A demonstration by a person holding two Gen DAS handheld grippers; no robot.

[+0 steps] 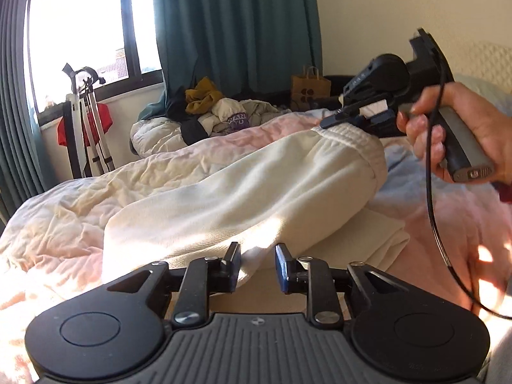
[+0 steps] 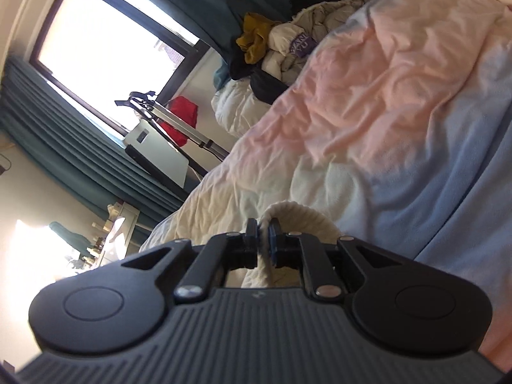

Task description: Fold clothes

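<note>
A cream white pair of sweatpants (image 1: 243, 188) lies across the bed. Its ribbed waistband (image 1: 348, 136) is lifted at the far right. My left gripper (image 1: 257, 256) is open and empty, just above the near end of the pants. My right gripper (image 1: 332, 120) is held in a hand at the upper right and is shut on the waistband. In the right wrist view, that gripper (image 2: 263, 228) pinches a fold of the cream ribbed waistband (image 2: 297, 216) between its pads.
The bed has a crumpled pastel duvet (image 1: 64, 220). A pile of clothes (image 1: 211, 108) lies at its far end, with a brown paper bag (image 1: 308, 91) behind. A folded drying rack (image 1: 86, 121) stands by the window. A black cable (image 1: 438, 211) hangs from the right gripper.
</note>
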